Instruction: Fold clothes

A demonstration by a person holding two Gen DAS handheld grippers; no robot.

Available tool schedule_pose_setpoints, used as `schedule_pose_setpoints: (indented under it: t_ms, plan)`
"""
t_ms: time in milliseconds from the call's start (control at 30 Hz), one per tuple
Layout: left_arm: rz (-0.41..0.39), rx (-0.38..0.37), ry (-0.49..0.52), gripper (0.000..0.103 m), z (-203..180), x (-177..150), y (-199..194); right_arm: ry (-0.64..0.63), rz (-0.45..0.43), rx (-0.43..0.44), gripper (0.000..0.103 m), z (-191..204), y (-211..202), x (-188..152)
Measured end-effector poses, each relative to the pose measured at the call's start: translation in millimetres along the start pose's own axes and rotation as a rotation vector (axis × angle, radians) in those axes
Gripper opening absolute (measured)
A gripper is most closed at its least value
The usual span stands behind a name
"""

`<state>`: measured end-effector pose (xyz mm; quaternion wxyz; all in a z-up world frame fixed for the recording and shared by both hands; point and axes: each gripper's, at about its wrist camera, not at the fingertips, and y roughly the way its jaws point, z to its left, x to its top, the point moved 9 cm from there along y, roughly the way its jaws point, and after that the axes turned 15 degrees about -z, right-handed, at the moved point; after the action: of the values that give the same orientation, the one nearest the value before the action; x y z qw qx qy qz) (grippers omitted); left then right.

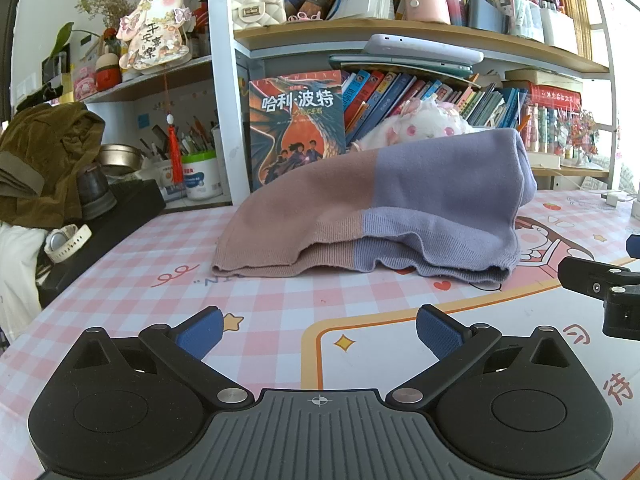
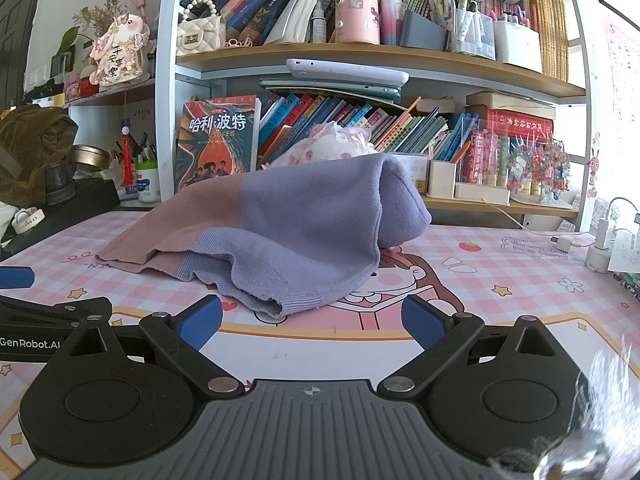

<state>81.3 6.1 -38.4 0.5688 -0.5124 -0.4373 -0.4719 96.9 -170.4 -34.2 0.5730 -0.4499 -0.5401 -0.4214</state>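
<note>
A pink and lilac knit garment [image 1: 384,204] lies folded in a loose mound on the desk mat, its ribbed hem toward me. My left gripper [image 1: 319,334] is open with nothing between its blue pads, a short way in front of the hem. The same garment [image 2: 296,232] fills the middle of the right wrist view. Its lilac hem corner lies just beyond my right gripper [image 2: 312,322], which is open and holds nothing. The right gripper's black body [image 1: 600,284] shows at the right edge of the left wrist view. The left gripper's body [image 2: 48,316] shows at the left edge of the right wrist view.
A pink checked cartoon mat [image 1: 160,304] covers the desk. Behind stands a bookshelf with a Harry Potter book [image 1: 298,128] and a plush toy [image 1: 424,120]. An olive garment [image 1: 44,160] and a white watch [image 1: 66,240] sit at left. Chargers and cables [image 2: 592,244] lie at right.
</note>
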Motion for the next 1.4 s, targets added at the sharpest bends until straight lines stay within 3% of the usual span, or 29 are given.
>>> schedule_pose_setpoints:
  t_ms: [1400]
  plan:
    - [0.007, 0.041, -0.002, 0.103, 3.9, -1.4, 0.2, 0.001, -0.005, -0.001, 0.097, -0.5, -0.5, 0.7]
